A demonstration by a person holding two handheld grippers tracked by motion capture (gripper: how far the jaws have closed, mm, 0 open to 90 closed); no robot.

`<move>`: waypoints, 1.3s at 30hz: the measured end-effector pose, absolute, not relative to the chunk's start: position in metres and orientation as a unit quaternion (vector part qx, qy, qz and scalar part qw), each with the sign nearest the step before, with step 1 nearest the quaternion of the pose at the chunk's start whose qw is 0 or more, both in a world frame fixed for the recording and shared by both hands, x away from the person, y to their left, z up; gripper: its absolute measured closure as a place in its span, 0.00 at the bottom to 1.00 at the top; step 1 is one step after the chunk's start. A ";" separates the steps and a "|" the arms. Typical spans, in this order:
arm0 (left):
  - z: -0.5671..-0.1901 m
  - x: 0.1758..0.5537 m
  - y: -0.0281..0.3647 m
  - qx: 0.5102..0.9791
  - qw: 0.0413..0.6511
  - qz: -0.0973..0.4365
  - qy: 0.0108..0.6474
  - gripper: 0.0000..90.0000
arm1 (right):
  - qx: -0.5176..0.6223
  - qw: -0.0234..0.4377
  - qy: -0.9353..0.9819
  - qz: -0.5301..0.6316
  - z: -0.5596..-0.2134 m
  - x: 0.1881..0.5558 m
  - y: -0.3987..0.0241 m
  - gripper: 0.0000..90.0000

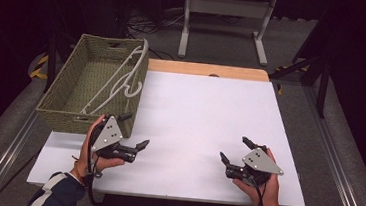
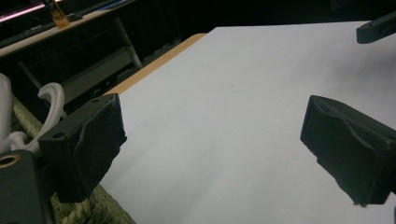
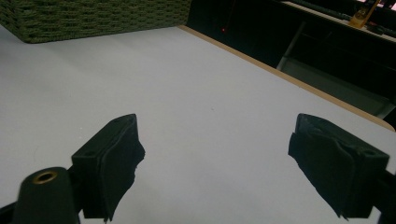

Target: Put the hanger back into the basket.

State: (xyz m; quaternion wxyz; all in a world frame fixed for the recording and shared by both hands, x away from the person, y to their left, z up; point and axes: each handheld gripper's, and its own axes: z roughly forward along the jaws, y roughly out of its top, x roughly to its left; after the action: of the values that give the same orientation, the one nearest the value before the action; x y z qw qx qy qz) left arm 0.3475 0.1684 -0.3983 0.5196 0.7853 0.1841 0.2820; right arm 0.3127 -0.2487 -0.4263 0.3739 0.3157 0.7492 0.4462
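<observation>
Two grippers were in your hands over the white table (image 1: pixel 204 120), both with jaws spread and nothing between them. Your left gripper (image 1: pixel 135 130) sat at the near left, just beside the front right corner of the woven basket (image 1: pixel 60 107); one of its jaws reached up by the basket's wall, the other pointed out over the bare tabletop. In the left gripper view, the gripper's jaws (image 2: pixel 212 149) stood wide apart with only white table between them, and the basket's weave (image 2: pixel 100 210) showed under the left jaw.

Your right gripper (image 1: pixel 234 149) rested at the near right of the table, well apart from the basket, its jaws likewise apart and gripping nothing. The right gripper view showed the same gap (image 3: pixel 215 161) above plain tabletop, with the basket (image 3: pixel 93 18) far off at the upper left.

White hangers (image 1: pixel 122 80) lay inside the basket, leaning against its right wall with their hooks near the rim. A hook (image 2: pixel 51 93) showed beside your left jaw in the left gripper view; whether they touched, I could not tell.
</observation>
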 end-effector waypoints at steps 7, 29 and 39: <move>-0.409 0.345 0.178 0.789 0.512 0.278 0.194 0.07 | 0.316 0.371 0.750 0.448 -0.427 0.311 -0.249 0.17; -0.448 0.340 0.201 0.791 0.501 0.254 0.243 0.08 | 0.316 0.365 0.756 0.442 -0.434 0.312 -0.250 0.17; -0.445 0.332 0.204 0.783 0.509 0.265 0.240 0.04 | 0.309 0.359 0.766 0.435 -0.438 0.311 -0.251 0.13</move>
State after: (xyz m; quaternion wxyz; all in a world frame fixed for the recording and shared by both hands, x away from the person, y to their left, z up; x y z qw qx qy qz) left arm 0.3318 0.2039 -0.4446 0.5088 0.7831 0.2398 0.2654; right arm 0.3106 -0.2512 -0.4384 0.3588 0.3088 0.7662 0.4346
